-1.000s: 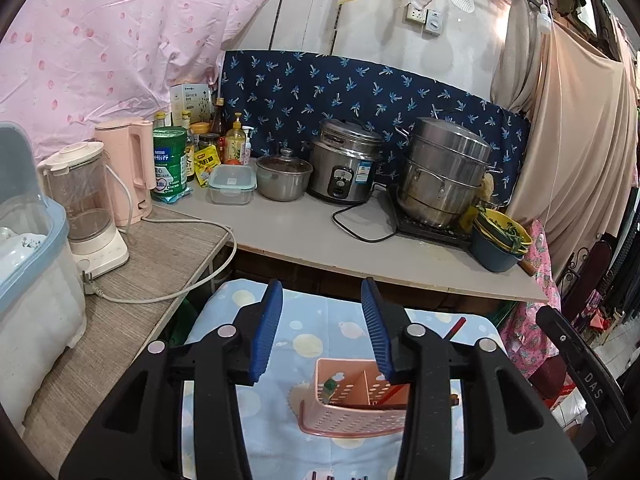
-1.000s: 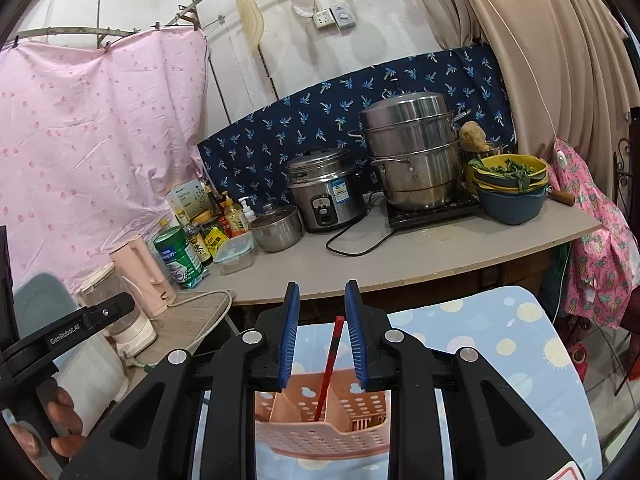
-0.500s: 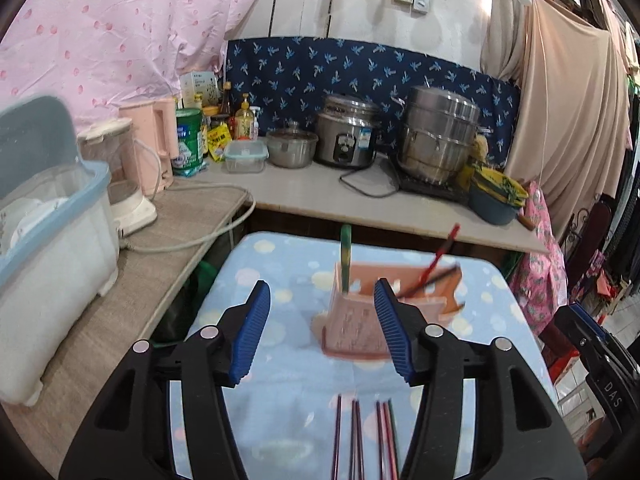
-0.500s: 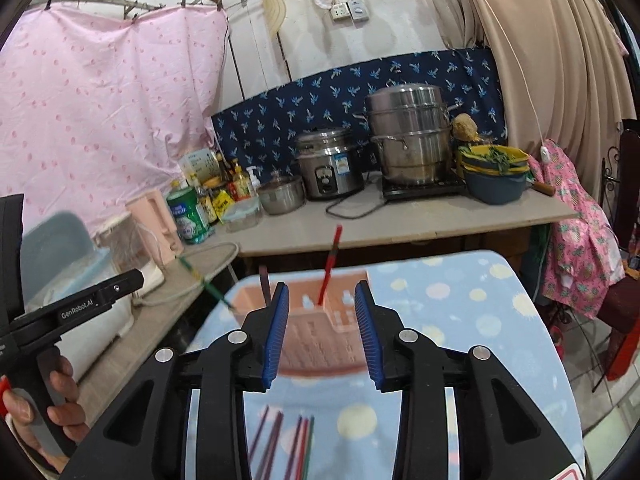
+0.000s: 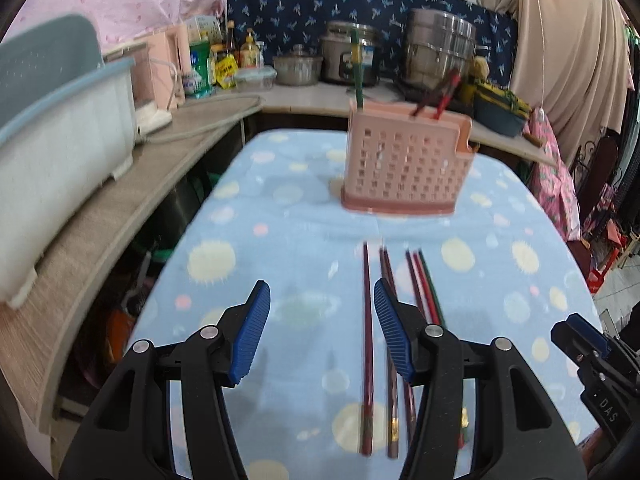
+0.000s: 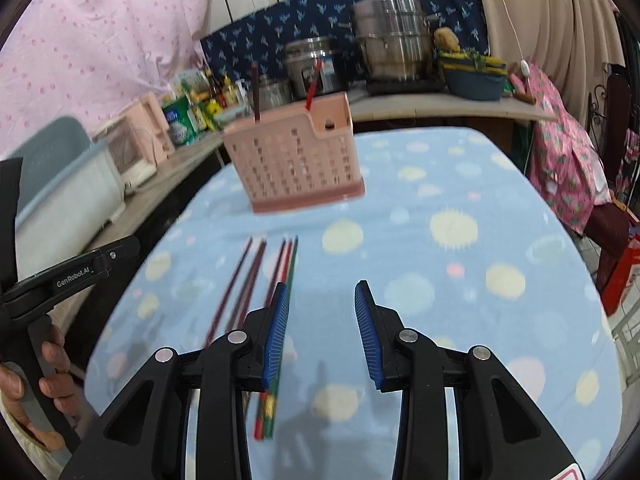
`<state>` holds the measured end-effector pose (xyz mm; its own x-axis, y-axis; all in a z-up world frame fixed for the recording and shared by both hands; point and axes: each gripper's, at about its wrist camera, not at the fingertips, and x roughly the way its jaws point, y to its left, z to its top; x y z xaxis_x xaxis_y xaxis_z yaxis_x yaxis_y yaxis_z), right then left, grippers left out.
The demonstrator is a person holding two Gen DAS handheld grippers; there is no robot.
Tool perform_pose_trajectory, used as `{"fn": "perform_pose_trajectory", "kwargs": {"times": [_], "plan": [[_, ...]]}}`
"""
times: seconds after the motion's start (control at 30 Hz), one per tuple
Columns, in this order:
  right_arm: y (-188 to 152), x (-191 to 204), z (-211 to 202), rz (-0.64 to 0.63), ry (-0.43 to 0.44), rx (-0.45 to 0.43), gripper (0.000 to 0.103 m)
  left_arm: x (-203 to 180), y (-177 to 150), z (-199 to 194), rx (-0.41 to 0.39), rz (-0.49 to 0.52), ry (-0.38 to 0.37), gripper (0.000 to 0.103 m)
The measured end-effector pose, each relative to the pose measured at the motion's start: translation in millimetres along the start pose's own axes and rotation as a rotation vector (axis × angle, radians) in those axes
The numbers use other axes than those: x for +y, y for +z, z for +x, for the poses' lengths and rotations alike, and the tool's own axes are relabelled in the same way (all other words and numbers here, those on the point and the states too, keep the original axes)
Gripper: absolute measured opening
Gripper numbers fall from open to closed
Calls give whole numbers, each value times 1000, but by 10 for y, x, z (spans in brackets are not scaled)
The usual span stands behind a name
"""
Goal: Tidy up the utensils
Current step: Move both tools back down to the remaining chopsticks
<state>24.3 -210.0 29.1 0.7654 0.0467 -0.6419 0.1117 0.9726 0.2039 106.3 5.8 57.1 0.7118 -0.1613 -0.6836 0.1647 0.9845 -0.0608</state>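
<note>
Both your grippers came down toward the chopsticks (image 5: 367, 320) lying on the spotted cloth (image 5: 280, 240). Left gripper (image 5: 322, 328) and right gripper (image 6: 320, 332) stood apart, holding nothing. Maybe three sticks stood in the pink basket (image 5: 404, 168).

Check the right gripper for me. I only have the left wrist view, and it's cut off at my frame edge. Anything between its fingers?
Observer: No. The right gripper is open, with only tablecloth showing in the gap.
Operator: Is it lined up on any chopsticks?
Observer: Not quite. The red and green chopsticks run under its left finger, just outside the gap.
Operator: Anything else that I'm missing?
Observer: A hand at the left edge of the right wrist view, wrapped round the handle of the left gripper.
</note>
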Motion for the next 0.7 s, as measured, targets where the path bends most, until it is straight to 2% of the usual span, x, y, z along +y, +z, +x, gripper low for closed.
{"fn": "perform_pose_trajectory", "kwargs": {"times": [0.27, 0.7], "plan": [[-526, 127, 168, -28, 15, 91, 34, 35, -530, 183, 96, -16, -7, 51], [-708, 290, 414, -61, 19, 145, 34, -29, -749, 233, 145, -10, -26, 51]]}}
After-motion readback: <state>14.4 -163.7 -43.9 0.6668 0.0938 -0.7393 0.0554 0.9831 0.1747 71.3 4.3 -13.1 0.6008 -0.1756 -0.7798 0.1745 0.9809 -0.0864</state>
